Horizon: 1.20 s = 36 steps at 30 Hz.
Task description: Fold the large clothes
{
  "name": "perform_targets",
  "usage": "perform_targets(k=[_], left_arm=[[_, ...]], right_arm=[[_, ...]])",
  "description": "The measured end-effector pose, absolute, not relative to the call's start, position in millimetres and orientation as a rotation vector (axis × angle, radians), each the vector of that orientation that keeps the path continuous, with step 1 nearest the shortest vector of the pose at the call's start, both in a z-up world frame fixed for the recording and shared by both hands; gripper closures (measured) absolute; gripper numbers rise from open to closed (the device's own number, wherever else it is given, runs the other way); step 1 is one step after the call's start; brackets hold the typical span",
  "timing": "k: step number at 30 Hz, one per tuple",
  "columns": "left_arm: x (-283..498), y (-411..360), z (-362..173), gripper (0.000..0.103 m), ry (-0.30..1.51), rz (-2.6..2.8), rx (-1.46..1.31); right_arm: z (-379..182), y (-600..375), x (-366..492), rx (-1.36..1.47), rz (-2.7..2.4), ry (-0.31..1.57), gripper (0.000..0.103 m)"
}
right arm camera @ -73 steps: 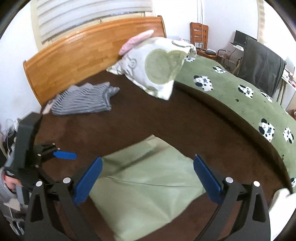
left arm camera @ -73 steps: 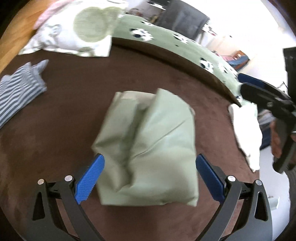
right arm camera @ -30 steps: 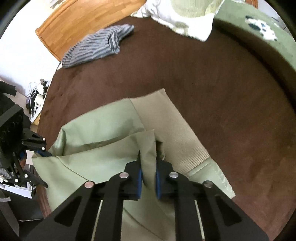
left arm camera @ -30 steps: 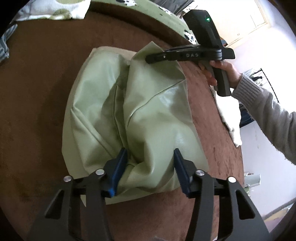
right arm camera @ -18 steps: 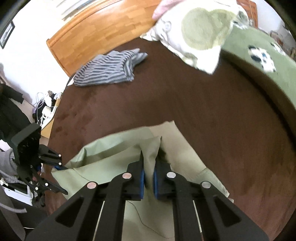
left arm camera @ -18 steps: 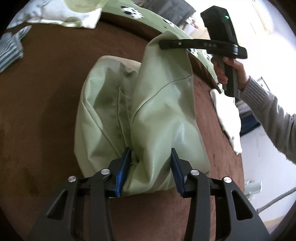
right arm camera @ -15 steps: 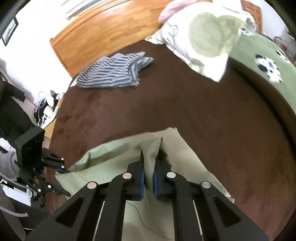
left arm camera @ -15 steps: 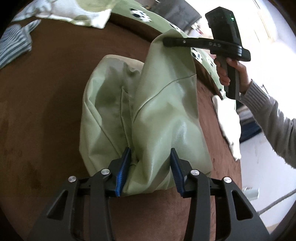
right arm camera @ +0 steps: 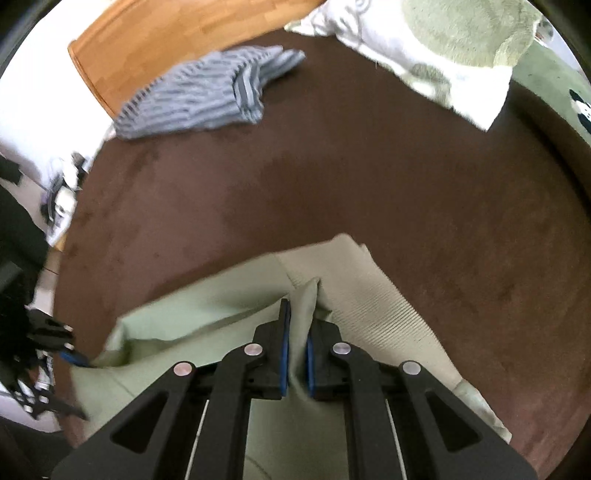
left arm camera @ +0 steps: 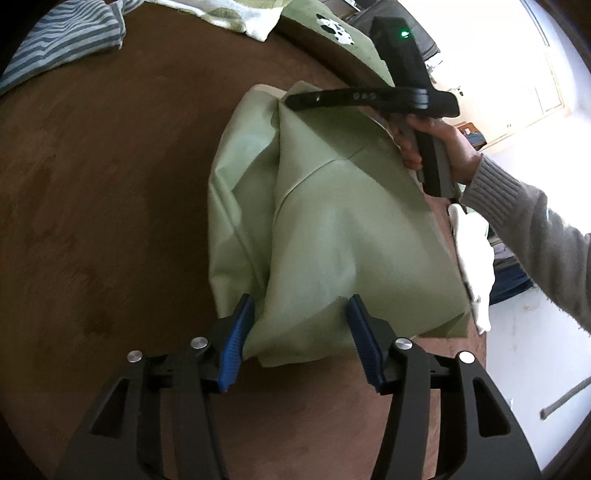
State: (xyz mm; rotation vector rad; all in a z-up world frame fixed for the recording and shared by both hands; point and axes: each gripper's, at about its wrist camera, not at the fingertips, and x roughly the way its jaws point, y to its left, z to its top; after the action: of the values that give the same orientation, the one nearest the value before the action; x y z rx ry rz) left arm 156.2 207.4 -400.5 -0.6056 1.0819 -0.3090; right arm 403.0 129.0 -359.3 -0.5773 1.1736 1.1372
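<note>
A pale green garment (left arm camera: 332,229) lies bunched on the brown bedspread (left arm camera: 110,184). My left gripper (left arm camera: 299,332) straddles its near fold. The jaws are opening, and the cloth sits slack between the blue pads (left arm camera: 236,332). My right gripper (right arm camera: 298,321) is shut on an upright fold of the green garment (right arm camera: 229,306) at its far end. In the left wrist view the right gripper (left arm camera: 295,100) shows from the side, held by a hand (left arm camera: 443,144) in a grey knit sleeve. The left gripper (right arm camera: 70,356) shows dimly at the left edge of the right wrist view.
A striped grey garment (right arm camera: 207,96) lies near the wooden headboard (right arm camera: 166,40). A white and green pillow (right arm camera: 443,44) rests at the far side, beside a green panda-print blanket (left arm camera: 332,33). A white cloth (left arm camera: 476,251) lies at the bed's right edge.
The right gripper has come down and across with the raised fold, so the garment lies flatter. The left jaws stand wider around the near fold than half a second ago.
</note>
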Motion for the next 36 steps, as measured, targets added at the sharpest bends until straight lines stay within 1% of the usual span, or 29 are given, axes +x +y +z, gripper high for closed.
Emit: perform_targets(k=[5,8,14,17,18,19,20,21,22,23,28,31,36], left_arm=[[153.9,205.1,-405.7,0.048,1.091,-0.314,-0.590],[155.7,203.2,-407.1,0.047,1.093,-0.314,-0.592],[156.4,213.1,-413.9,0.044,1.098,-0.311,-0.607],[157.0,212.4,-417.8,0.042,1.102,-0.308,-0.609],[157.2,212.0,-418.1,0.040,1.103,-0.305,-0.610],[159.8,207.8,-417.0,0.038,1.104,-0.303,-0.607],[159.6,207.4,-414.8,0.036,1.102,-0.302,-0.600],[159.0,207.5,-412.2,0.031,1.099,-0.298,-0.591],[158.7,206.3,-408.7,0.016,1.109,-0.272,-0.567],[157.9,205.7,-406.0,0.014,1.117,-0.256,-0.551],[150.4,210.3,-388.3,0.014,1.105,-0.253,-0.550],[149.7,214.4,-372.4,0.014,1.098,-0.249,-0.527],[162.8,216.6,-338.2,0.011,1.065,-0.255,-0.484]], right_arm=[[-362.9,130.9,399.2,-0.620,1.119,1.153,0.092],[-361.8,129.5,396.3,-0.632,1.113,1.138,0.088],[-363.0,132.2,396.2,-0.637,1.097,1.136,0.085],[-358.2,129.5,394.3,-0.620,1.101,1.111,0.077],[-354.7,127.5,394.9,-0.623,1.065,1.082,0.055],[-350.1,124.7,395.3,-0.618,1.038,1.045,0.025],[-345.5,122.3,395.7,-0.603,1.033,1.020,0.020],[-340.0,118.8,398.2,-0.576,1.034,1.021,0.021],[-337.6,117.3,400.2,-0.566,1.028,1.032,0.021],[-334.0,114.7,401.8,-0.555,1.025,1.035,0.021],[-310.1,98.3,402.8,-0.542,0.989,1.009,0.020],[-290.4,82.1,399.8,-0.518,0.965,0.983,0.016],[-246.7,43.4,394.4,-0.442,0.907,0.944,0.012]])
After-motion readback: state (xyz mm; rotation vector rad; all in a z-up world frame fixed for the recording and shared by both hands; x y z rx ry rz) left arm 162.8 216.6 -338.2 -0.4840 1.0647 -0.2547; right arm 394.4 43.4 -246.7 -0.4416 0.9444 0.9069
